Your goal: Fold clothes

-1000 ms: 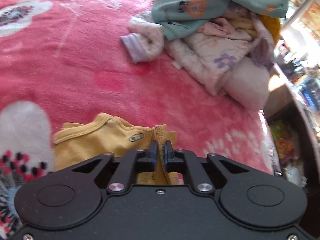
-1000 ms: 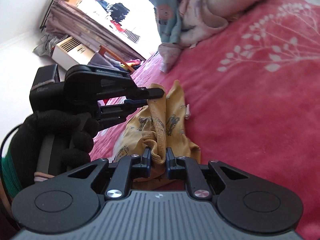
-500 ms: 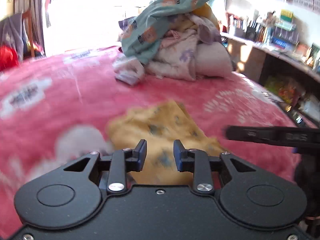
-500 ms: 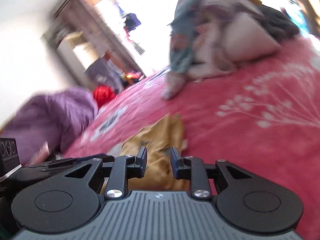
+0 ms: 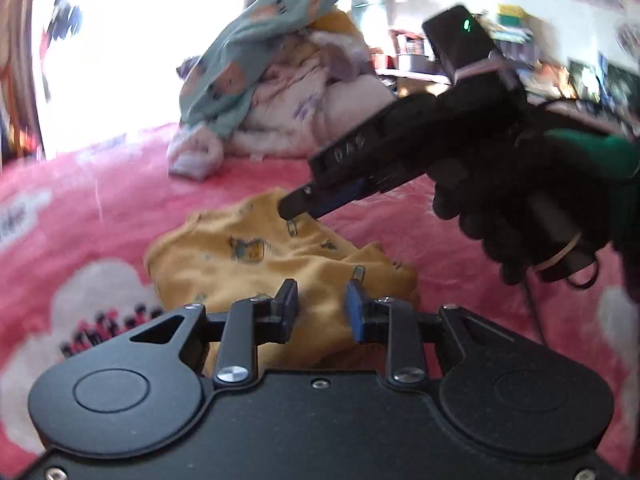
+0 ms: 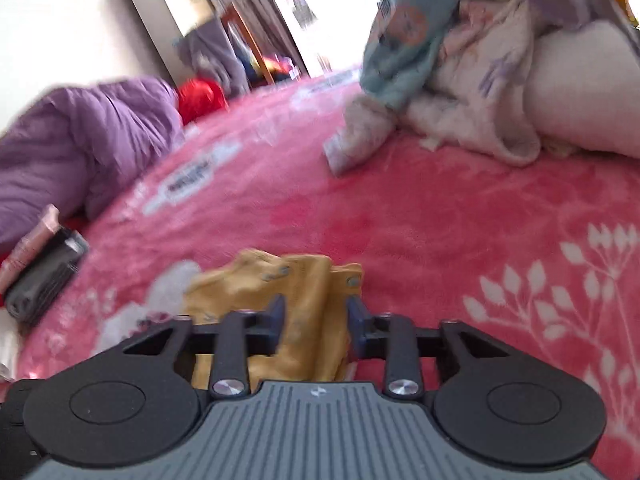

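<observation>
A small yellow baby garment (image 5: 256, 256) with printed figures and snap buttons lies crumpled on the pink floral blanket (image 5: 100, 200). My left gripper (image 5: 321, 306) is open just above its near edge, holding nothing. My right gripper (image 6: 316, 320) is open over the garment's (image 6: 304, 292) folded end. In the left wrist view the right gripper (image 5: 294, 206), held by a black-gloved hand (image 5: 520, 208), points down at the garment's far edge.
A heap of unfolded clothes (image 5: 280, 80), with a teal printed piece on top and a pale pillow (image 6: 580, 92), sits at the far side of the bed. A purple quilt (image 6: 80, 148) and a dark object (image 6: 44, 276) lie at the left. Shelves (image 5: 520, 40) stand behind.
Both grippers were shut on the yellow garment a second ago; both have opened and let it drop onto the blanket. The right gripper has swung over the garment's far edge.
</observation>
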{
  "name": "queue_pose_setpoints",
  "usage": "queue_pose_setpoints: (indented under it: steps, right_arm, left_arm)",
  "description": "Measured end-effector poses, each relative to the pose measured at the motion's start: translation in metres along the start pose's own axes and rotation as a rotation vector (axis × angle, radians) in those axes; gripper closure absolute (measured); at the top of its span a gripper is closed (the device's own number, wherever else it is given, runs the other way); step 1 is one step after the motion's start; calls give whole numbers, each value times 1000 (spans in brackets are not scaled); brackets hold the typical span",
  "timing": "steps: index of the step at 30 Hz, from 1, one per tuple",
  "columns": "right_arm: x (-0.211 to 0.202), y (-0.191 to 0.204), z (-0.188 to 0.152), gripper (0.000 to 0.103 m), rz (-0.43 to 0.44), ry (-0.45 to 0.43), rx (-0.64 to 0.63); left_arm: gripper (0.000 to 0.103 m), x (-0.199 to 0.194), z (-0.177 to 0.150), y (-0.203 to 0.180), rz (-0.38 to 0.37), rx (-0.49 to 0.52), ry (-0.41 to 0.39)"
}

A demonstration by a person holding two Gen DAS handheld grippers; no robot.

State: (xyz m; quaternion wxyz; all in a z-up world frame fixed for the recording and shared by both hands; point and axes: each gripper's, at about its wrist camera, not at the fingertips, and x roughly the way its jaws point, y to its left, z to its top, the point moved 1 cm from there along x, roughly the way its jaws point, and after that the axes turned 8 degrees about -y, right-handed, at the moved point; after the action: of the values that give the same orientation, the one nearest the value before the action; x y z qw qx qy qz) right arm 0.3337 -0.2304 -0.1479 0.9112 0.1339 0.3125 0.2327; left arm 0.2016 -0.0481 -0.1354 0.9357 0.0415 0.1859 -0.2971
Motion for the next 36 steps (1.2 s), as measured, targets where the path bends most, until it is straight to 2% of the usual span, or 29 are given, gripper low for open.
queue_pose_setpoints:
  steps: [1, 4, 7, 10, 12, 14, 15, 16, 19, 23, 25, 27, 28, 30, 32, 34, 36]
  right_arm:
    - [3, 0, 0, 98, 1, 11, -10]
    - [1, 5, 4, 98, -4, -4, -39]
    - [-2, 4, 9, 98, -24, -27, -42]
    - [21, 1, 2, 98, -83, 29, -99]
    - [13, 2, 5, 98, -77, 1, -92]
    - [-7, 4, 10, 86, -120, -73, -110]
    - [-19, 6, 12, 86, -137, -107, -124]
    - [-32, 8, 12, 86, -116, -144, -117]
    - [-56, 25, -3, 86, 20, -159, -116]
    - [-51, 35, -44, 88, 44, -40, -168]
    - [-44, 27, -66, 89, -16, -18, -232]
    - [-53, 21, -62, 88, -13, -41, -182]
    - [-62, 25, -57, 84, -5, -80, -181]
    - [-75, 39, -51, 85, 42, -143, -221]
    - [-64, 41, -57, 83, 21, -94, -259]
    - [-49, 40, -67, 83, -28, -22, -311]
    - [-47, 38, -77, 82, -38, -57, -362]
  left_arm:
    - [77, 0, 0, -1, -2, 9, 0]
    - [77, 0, -1, -4, -8, 34, 8]
    - [77, 7, -3, -11, -7, 58, 55]
    - [77, 8, -7, -14, 0, 85, 60]
    - [77, 5, -6, -12, -8, 64, 68]
    - [77, 3, -5, -11, -10, 62, 71]
    - [77, 3, -5, -12, -9, 66, 68]
    - [77, 3, -5, -12, -8, 63, 64]
    - [77, 3, -5, -8, -14, 33, 56]
    - [77, -3, -2, 1, -31, -31, 61]
    - [77, -3, -3, 3, -39, -28, 74]
    - [77, -6, -3, 6, -43, -37, 67]
    - [77, -10, 1, 8, -42, -51, 55]
    - [77, -18, 7, 13, -32, -71, 33]
    - [77, -22, 6, 17, -7, -53, 34]
    - [77, -15, -3, 20, 12, -44, 90]
    - [77, -8, -9, 18, 21, -17, 112]
